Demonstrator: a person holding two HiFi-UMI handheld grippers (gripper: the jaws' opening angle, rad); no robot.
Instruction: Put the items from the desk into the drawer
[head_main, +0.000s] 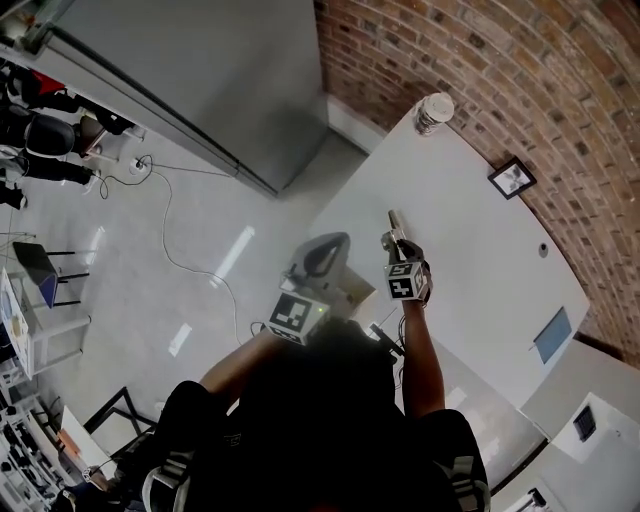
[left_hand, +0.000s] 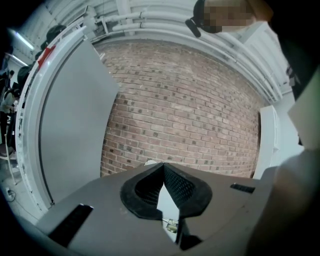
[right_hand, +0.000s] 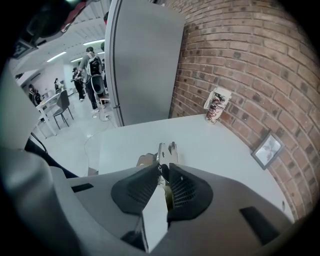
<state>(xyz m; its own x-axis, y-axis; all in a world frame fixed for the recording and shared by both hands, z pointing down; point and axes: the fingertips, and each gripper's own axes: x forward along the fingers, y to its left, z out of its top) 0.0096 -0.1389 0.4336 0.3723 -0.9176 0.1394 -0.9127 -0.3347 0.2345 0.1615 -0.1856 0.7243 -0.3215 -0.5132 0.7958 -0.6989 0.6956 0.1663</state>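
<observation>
Right gripper view: right gripper (right_hand: 163, 169) is clamped on a small metal item (right_hand: 166, 150), held over the near left part of the white desk (right_hand: 215, 145) | left gripper (left_hand: 163, 166): jaws are pressed together, nothing between | advice: the clamp should be kept firm and the item carried steadily; the drawer is not made out in any view | paper cup (right_hand: 217, 105) is seen at the far edge.

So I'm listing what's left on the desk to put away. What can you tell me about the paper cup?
The paper cup is white, with a dark scribbly print touched with red round its side, and it narrows toward its base. It stands upright on the white desk, at the far corner close to the brick wall. Seen from above, its top is pale and round; whether that is a lid can't be told. Only the desk visibly touches it.
</observation>
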